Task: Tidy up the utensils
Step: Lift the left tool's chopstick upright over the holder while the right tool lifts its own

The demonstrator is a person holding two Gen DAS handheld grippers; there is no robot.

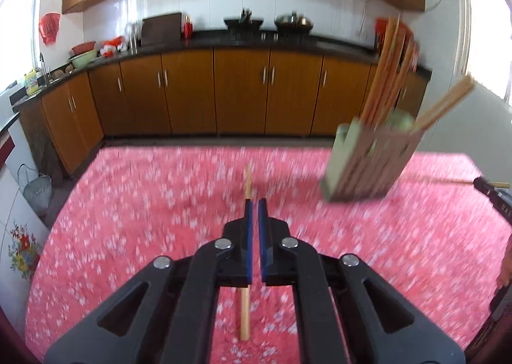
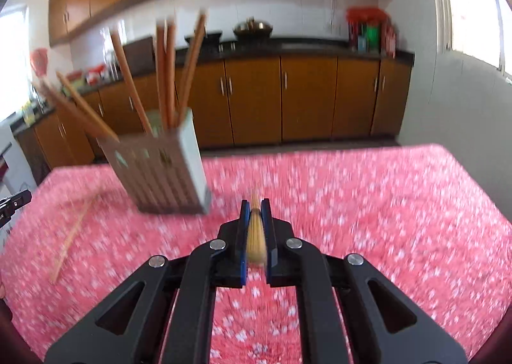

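My left gripper [image 1: 255, 204] is shut on a thin bamboo chopstick [image 1: 248, 181], held above the pink flowered tablecloth [image 1: 144, 204]. The stick pokes out past the fingertips, and its tail shows below the jaws. My right gripper [image 2: 255, 204] is shut on another bamboo chopstick [image 2: 256, 236], seen nearly end-on between the blue pads. A slatted chopstick holder [image 1: 368, 165] [image 2: 163, 172] with several orange-brown chopsticks stands on the cloth between the two grippers. At the right edge of the left wrist view, the right gripper [image 1: 489, 191] shows with its stick [image 1: 448, 181].
A further chopstick [image 2: 73, 229] shows blurred over the cloth to the left of the holder; I cannot tell whether it lies loose. The left gripper's tip [image 2: 16, 201] pokes in at the left edge. Brown kitchen cabinets [image 1: 240, 92] and a dark counter stand beyond the table's far edge.
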